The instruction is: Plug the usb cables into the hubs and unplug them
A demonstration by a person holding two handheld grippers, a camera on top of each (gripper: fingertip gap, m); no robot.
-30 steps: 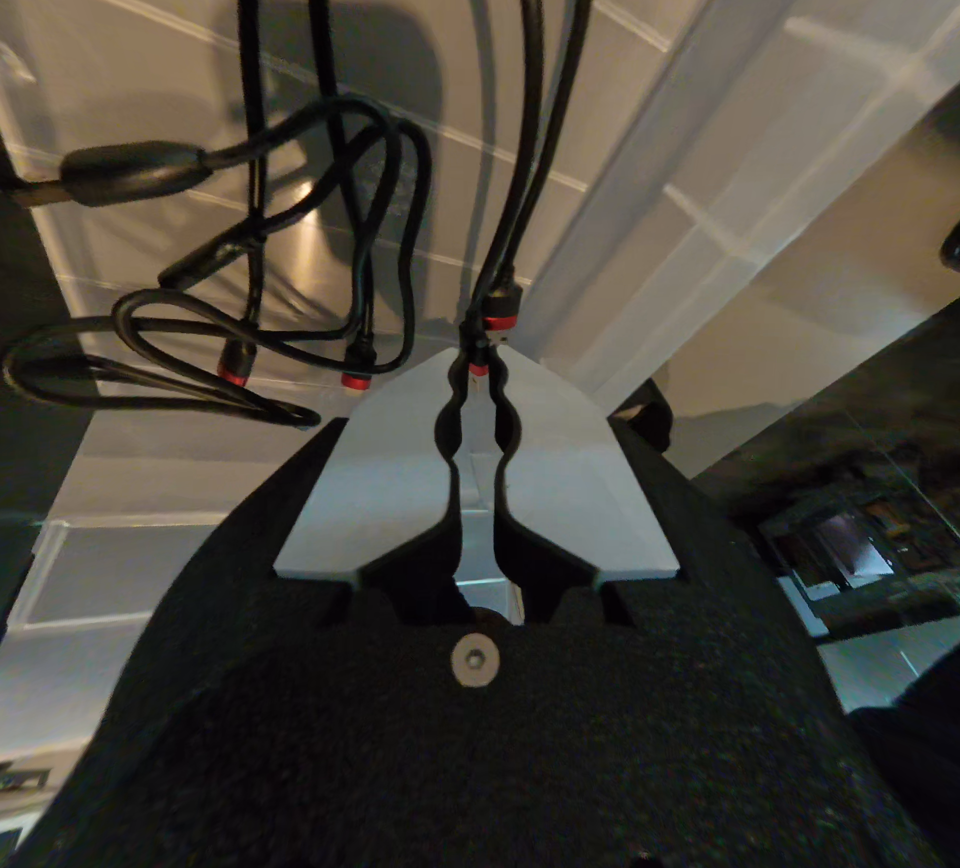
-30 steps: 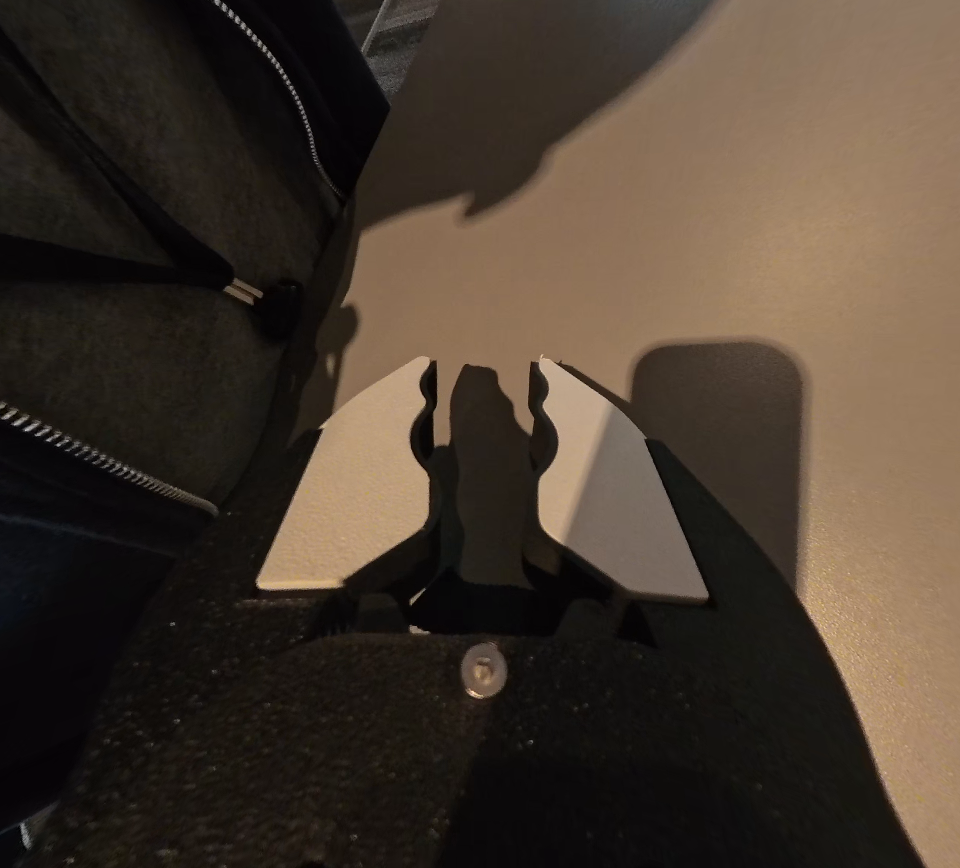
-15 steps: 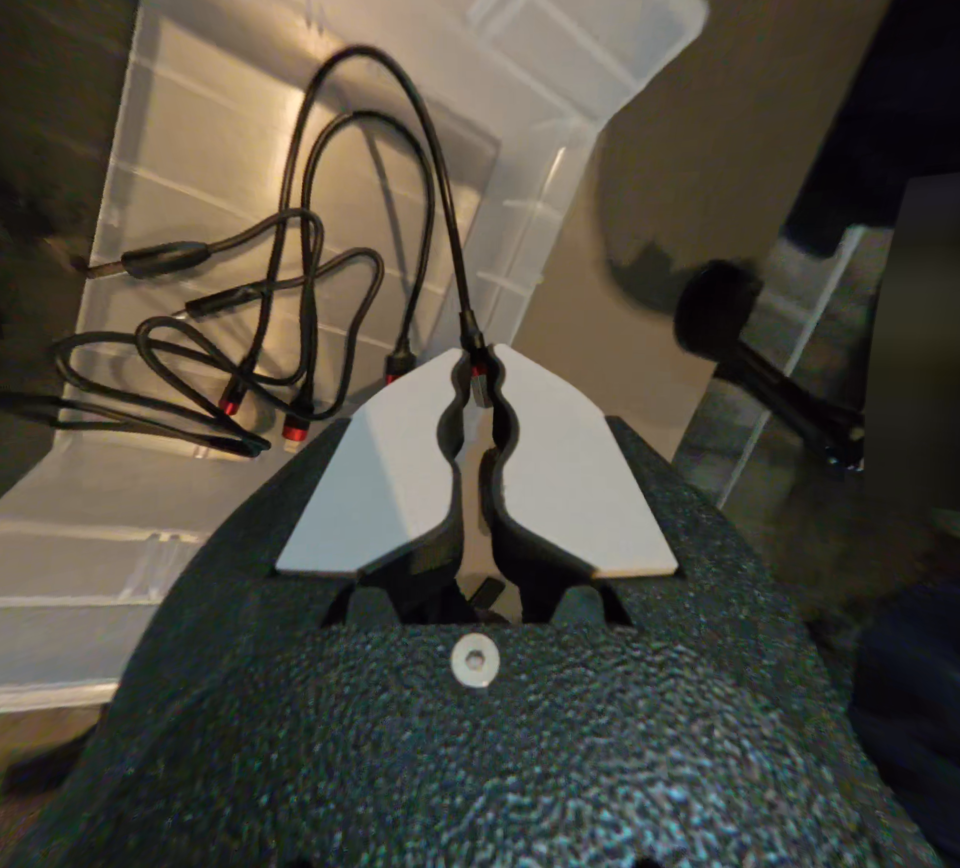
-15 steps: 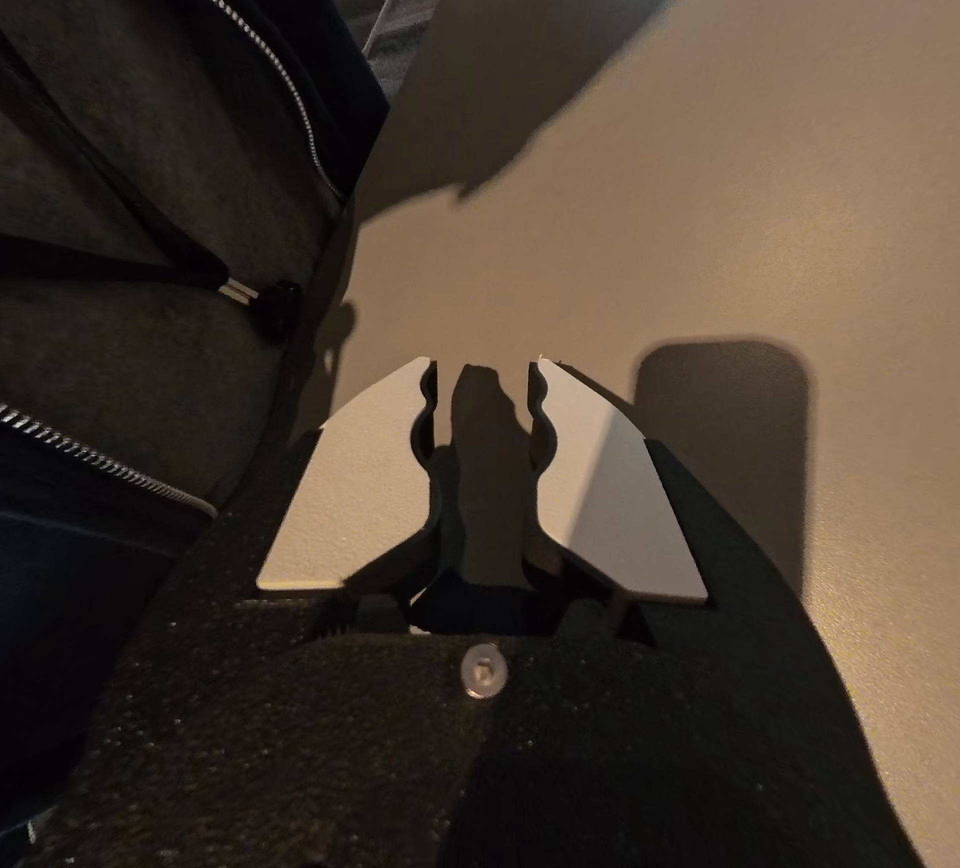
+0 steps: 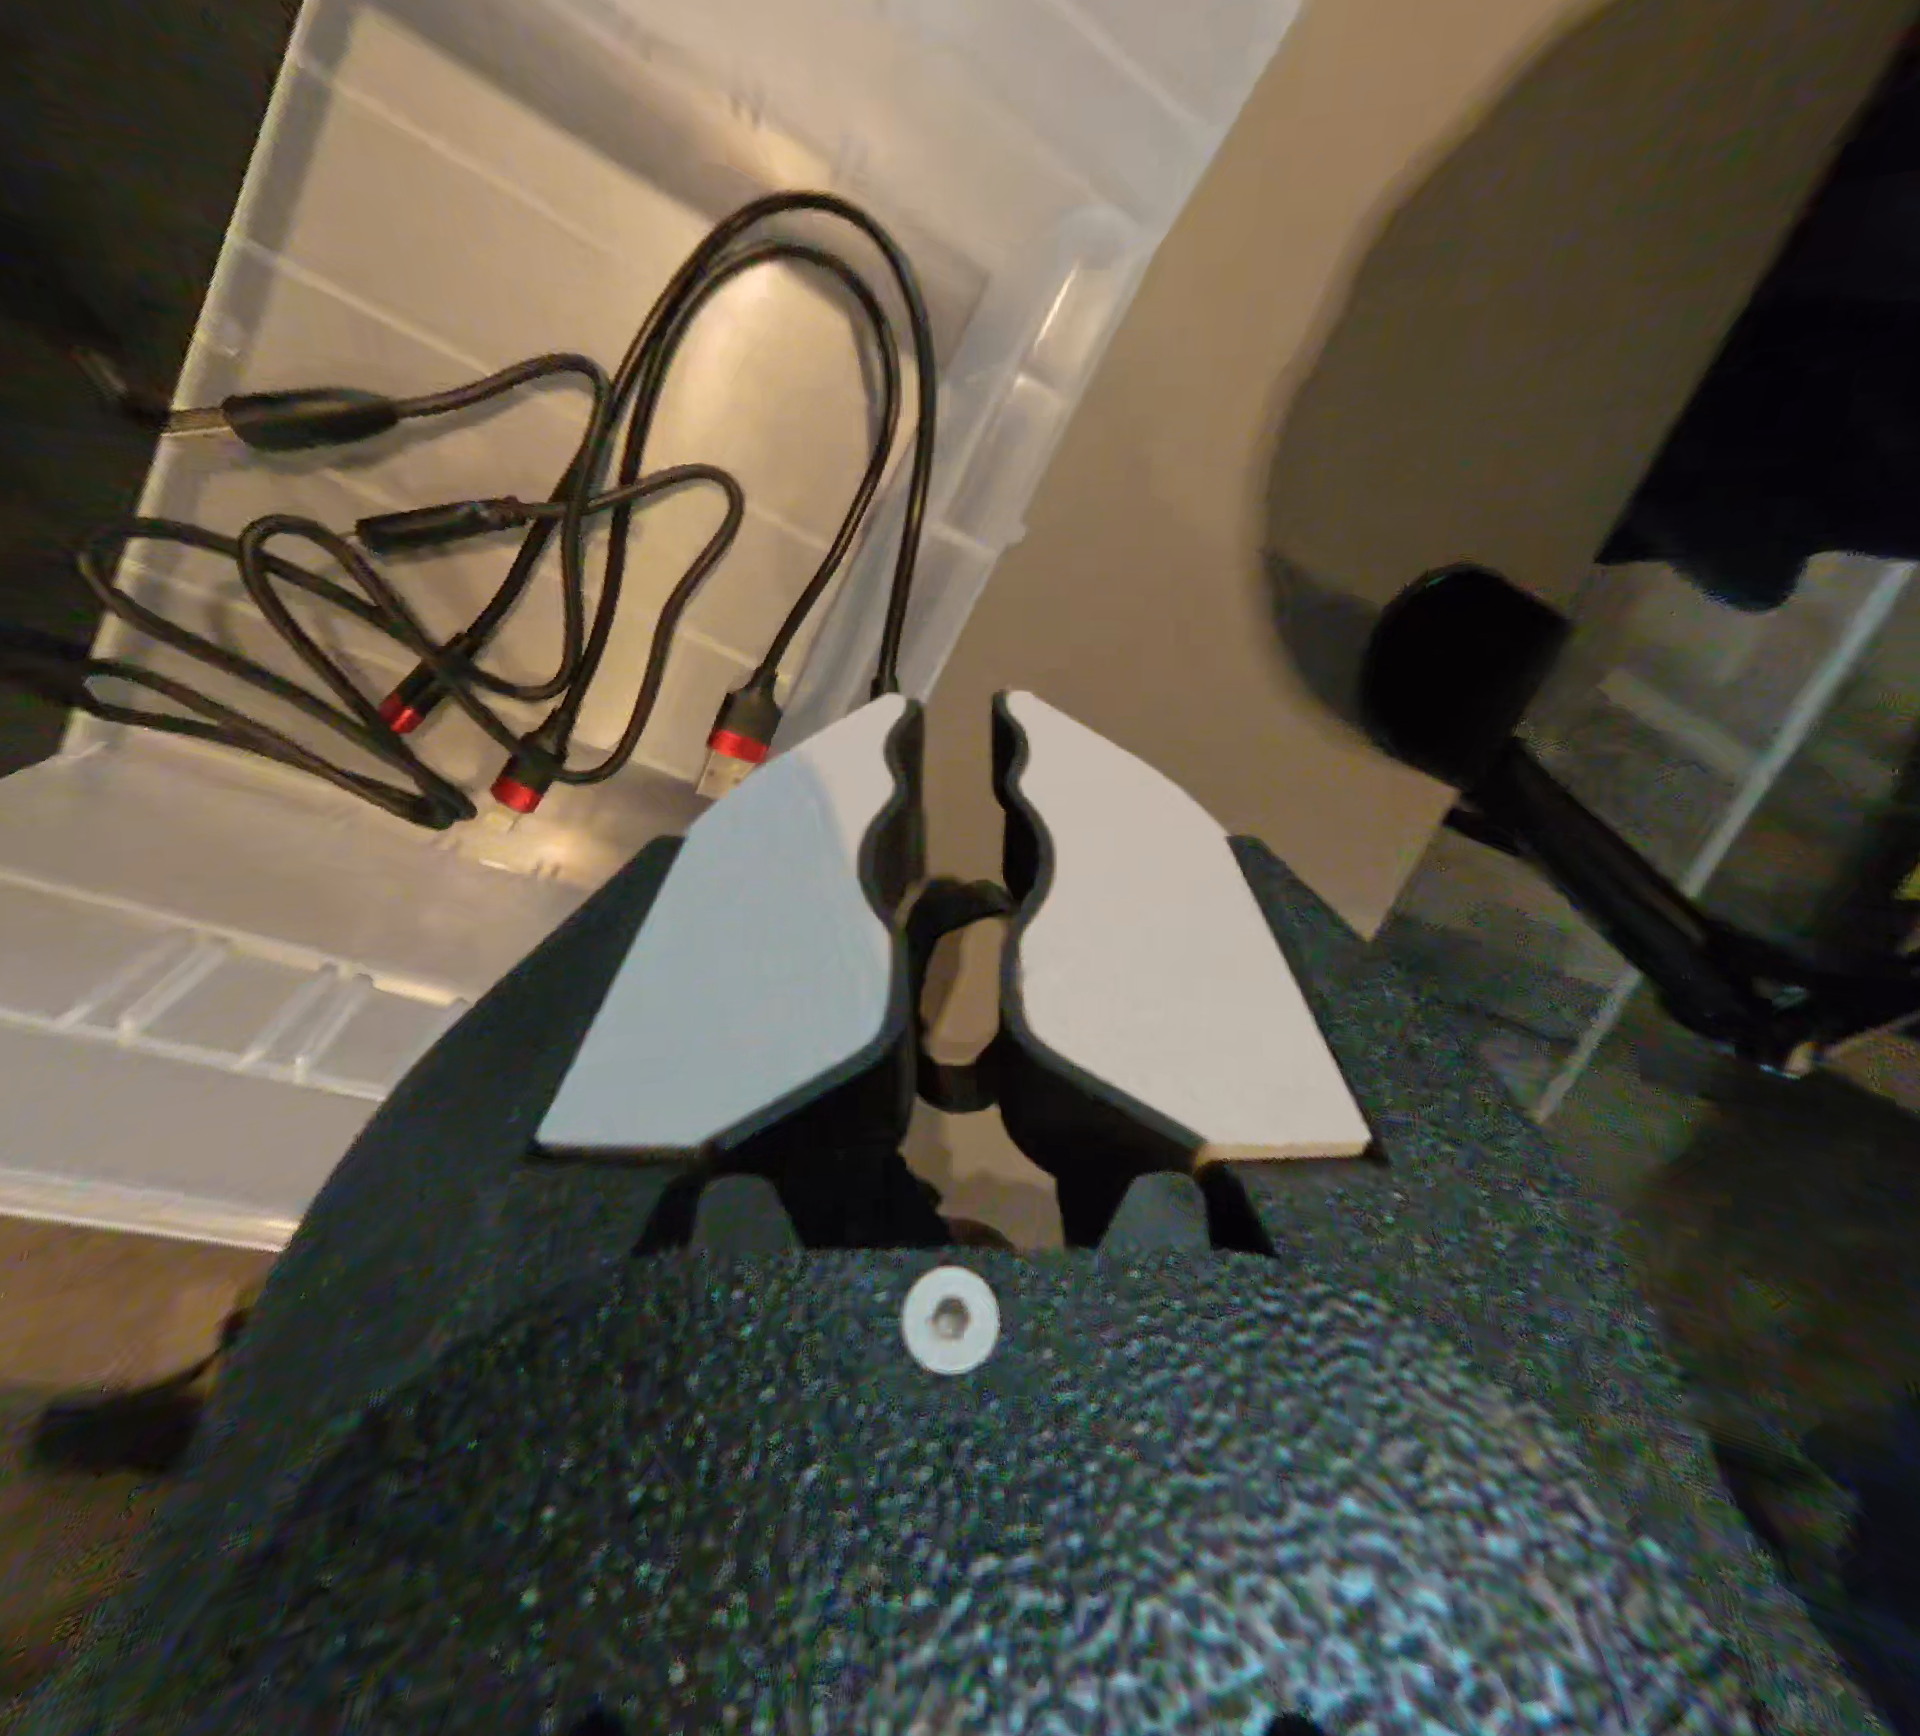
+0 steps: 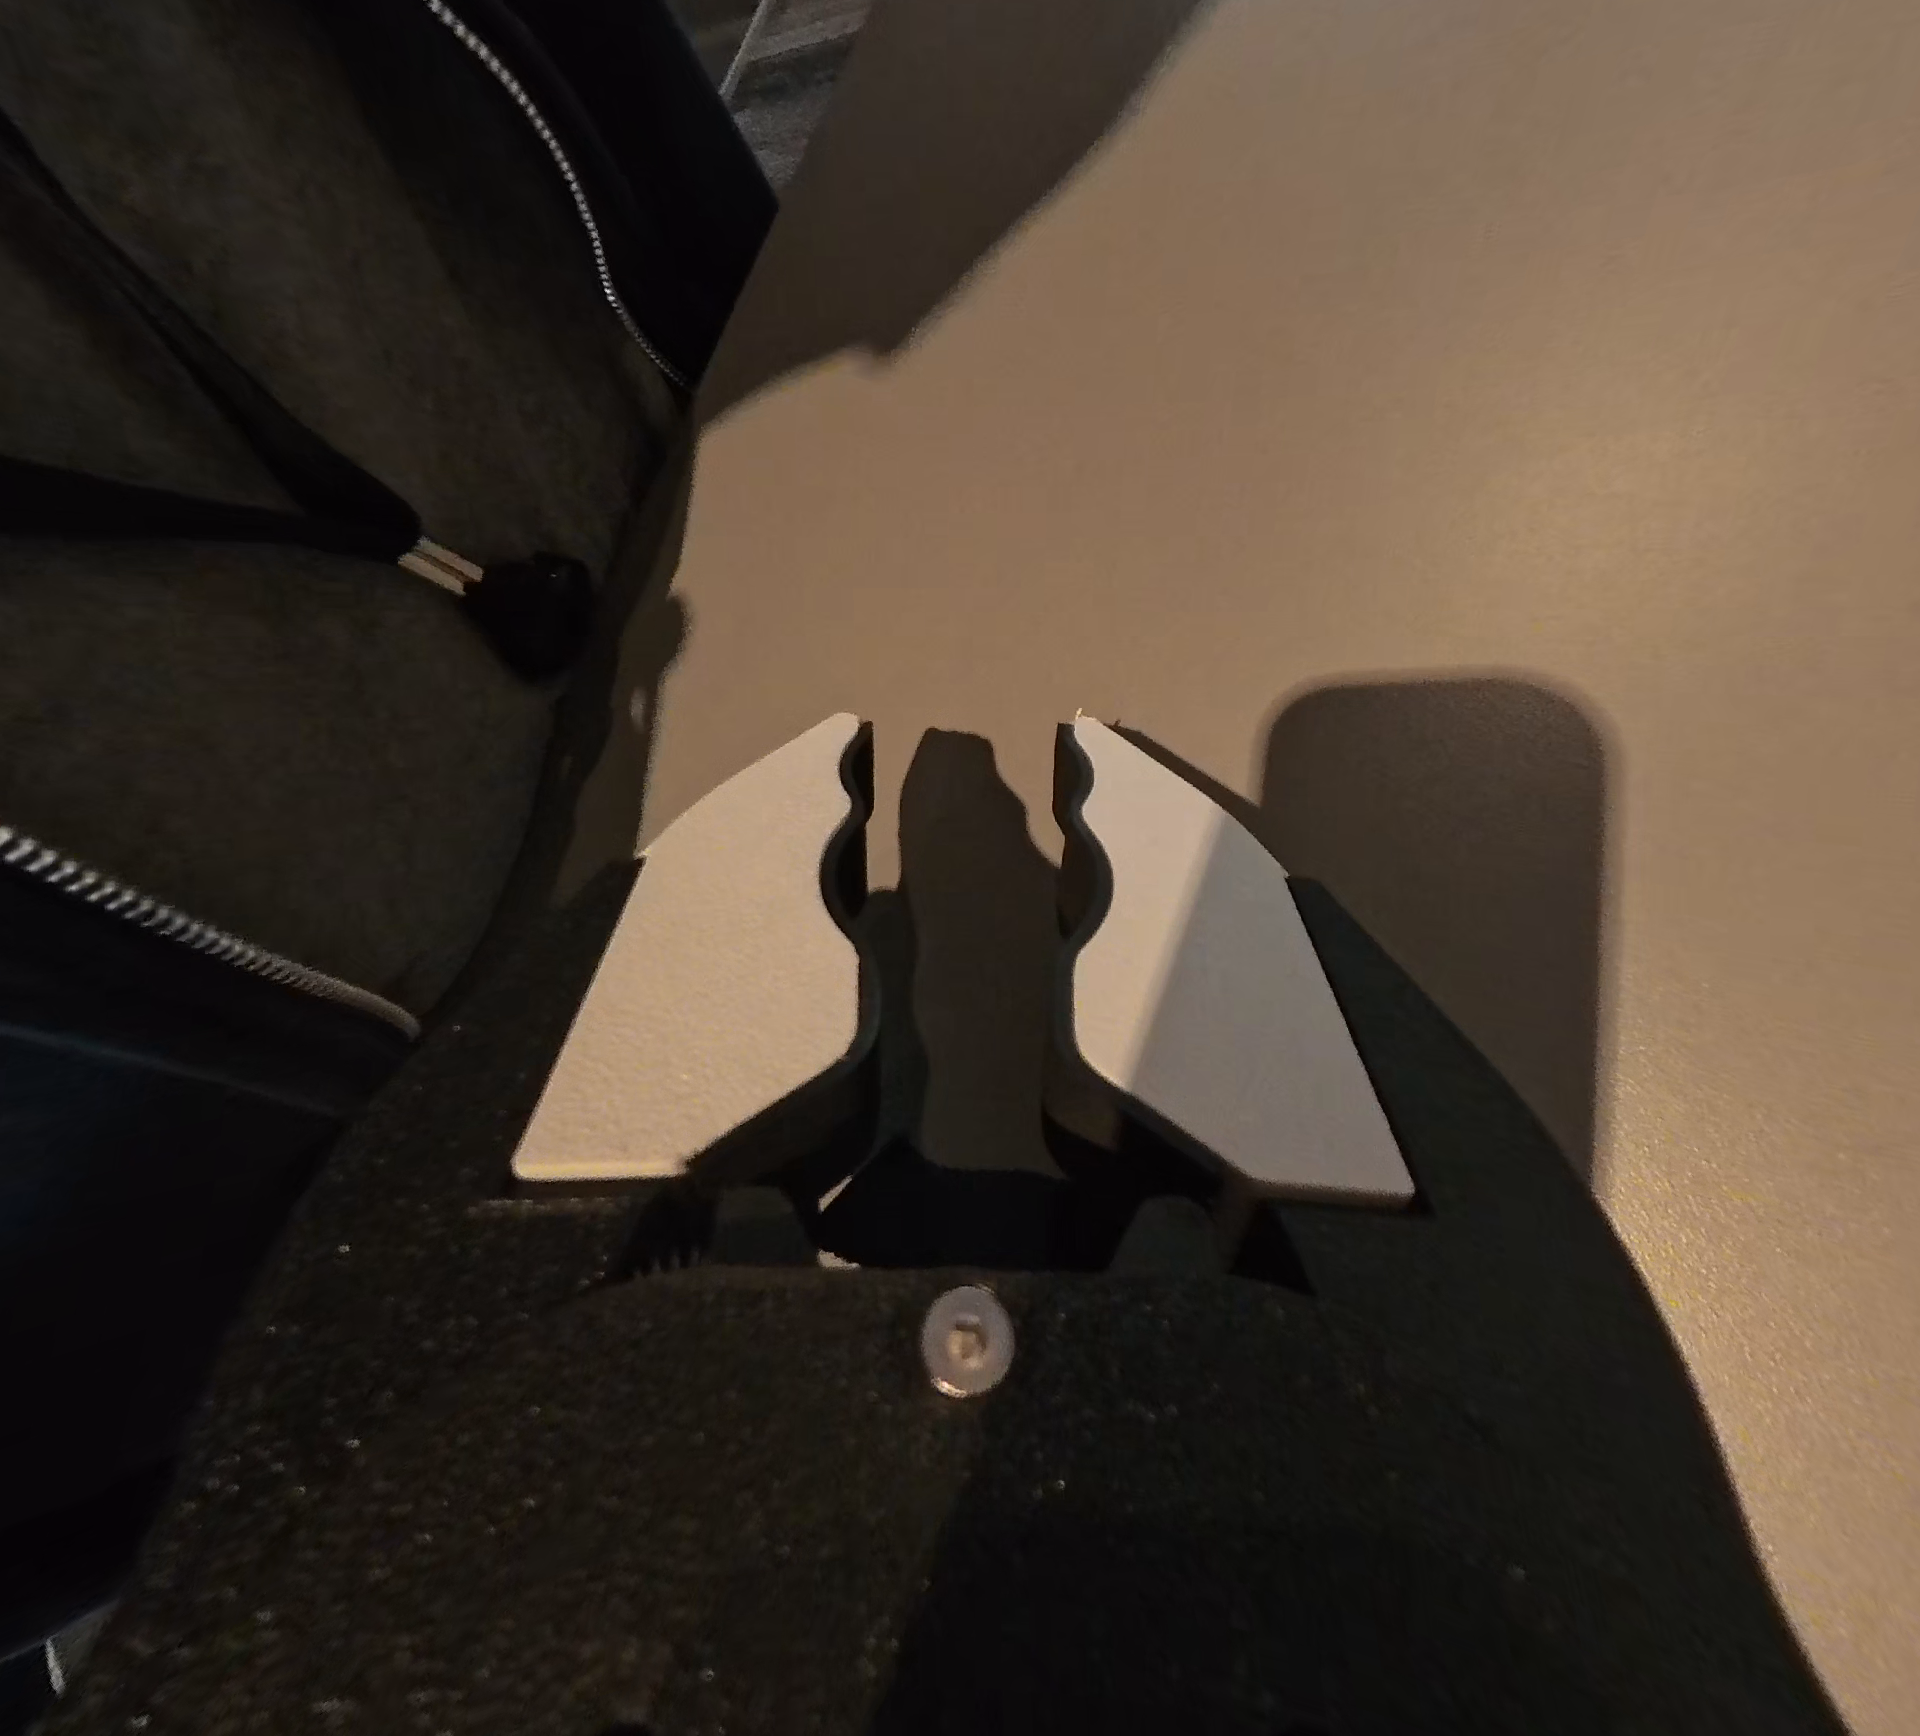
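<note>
Your left gripper (image 5: 956, 710) stands slightly parted, a black cable (image 5: 961, 907) looped between its fingers; your right gripper (image 6: 966, 730) gapes empty. Three red-collared plugs (image 5: 740, 736) in the clear bin (image 5: 1143, 252) point nearward.

Black braided USB cables (image 5: 717, 315), tangled loosely on the floor of a clear plastic bin (image 5: 1091, 76) in the left half of the left wrist frame. Three ends with red collars at lower centre-left: one with a bare metal plug (image 5: 732, 751) pointing down, two more (image 5: 517, 787) (image 5: 400, 710) just left of it. Longer all-black plug (image 5: 312, 419) lying flat at upper left, metal tip towards the left edge. One strand (image 5: 914, 481) arching down behind the left gripper (image 5: 951, 710), a dark loop (image 5: 956, 902) showing in the gap between its fingers. Grip unclear.
</note>
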